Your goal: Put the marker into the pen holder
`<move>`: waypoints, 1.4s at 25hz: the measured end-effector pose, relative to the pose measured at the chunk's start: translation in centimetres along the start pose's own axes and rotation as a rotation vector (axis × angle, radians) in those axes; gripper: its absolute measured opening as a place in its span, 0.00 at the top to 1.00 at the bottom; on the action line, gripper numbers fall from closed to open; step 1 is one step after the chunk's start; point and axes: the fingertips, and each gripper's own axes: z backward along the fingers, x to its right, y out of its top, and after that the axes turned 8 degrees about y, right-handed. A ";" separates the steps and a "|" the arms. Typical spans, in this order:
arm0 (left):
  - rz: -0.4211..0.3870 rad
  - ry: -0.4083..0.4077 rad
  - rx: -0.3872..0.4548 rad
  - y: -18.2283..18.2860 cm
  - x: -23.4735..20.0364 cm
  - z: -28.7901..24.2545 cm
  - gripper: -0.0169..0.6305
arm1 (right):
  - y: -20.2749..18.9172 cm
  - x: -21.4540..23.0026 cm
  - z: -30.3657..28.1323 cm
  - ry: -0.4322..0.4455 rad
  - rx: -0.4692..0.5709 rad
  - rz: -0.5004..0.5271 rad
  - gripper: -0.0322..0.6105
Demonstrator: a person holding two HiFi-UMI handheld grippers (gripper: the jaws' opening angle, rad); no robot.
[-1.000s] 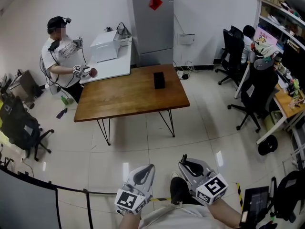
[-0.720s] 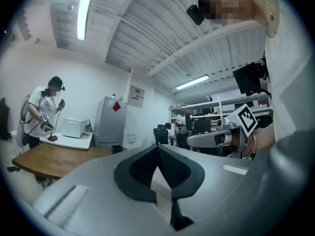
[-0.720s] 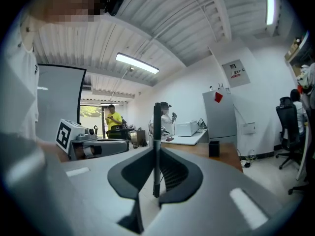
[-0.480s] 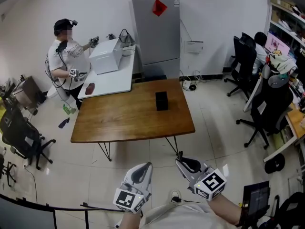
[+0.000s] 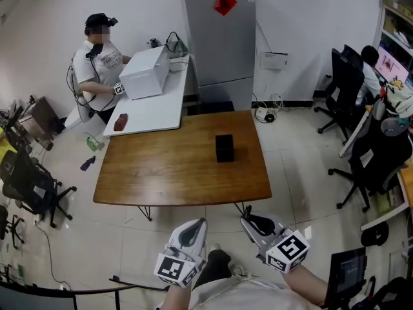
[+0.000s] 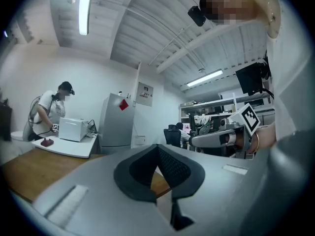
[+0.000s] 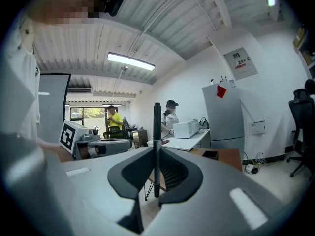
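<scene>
Down at the bottom of the head view, over the tiled floor [image 5: 303,173], I hold both grippers short of the wooden surface [image 5: 161,173]. My right gripper [image 5: 256,225] is clamped on the marker [image 7: 157,132]. In the right gripper view the slim, dark marker stands upright between the two pads, pinched near its lower end, with its upper end rising well above the jaws. My left gripper [image 5: 195,231] is closed on nothing; in the left gripper view its pads meet at their tips and nothing sits between them. The two grippers are side by side, near each other but apart, both pointing toward the wooden surface.

The pen holder [image 5: 224,148], a small black box, stands upright on that surface, a little right of its middle and well apart from the marker. Past the far left corner is a white surface [image 5: 151,112] carrying a white box [image 5: 145,73], with a person [image 5: 97,57] standing at it. A tall grey cabinet [image 5: 222,41] stands against the back wall, and black office chairs [image 5: 371,163] are off to the right.
</scene>
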 end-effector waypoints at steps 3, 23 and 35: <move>0.022 -0.037 -0.018 -1.1 -1.4 -2.9 0.95 | 0.1 1.9 -2.3 -0.006 -0.018 0.010 0.89; 0.017 -0.213 -0.013 2.2 -15.0 -20.8 0.95 | 4.0 16.8 -18.0 -0.149 0.006 -0.031 0.89; 0.004 -0.200 -0.013 2.1 -15.1 -25.8 0.95 | 2.0 26.5 -21.8 -0.165 -0.047 -0.020 0.89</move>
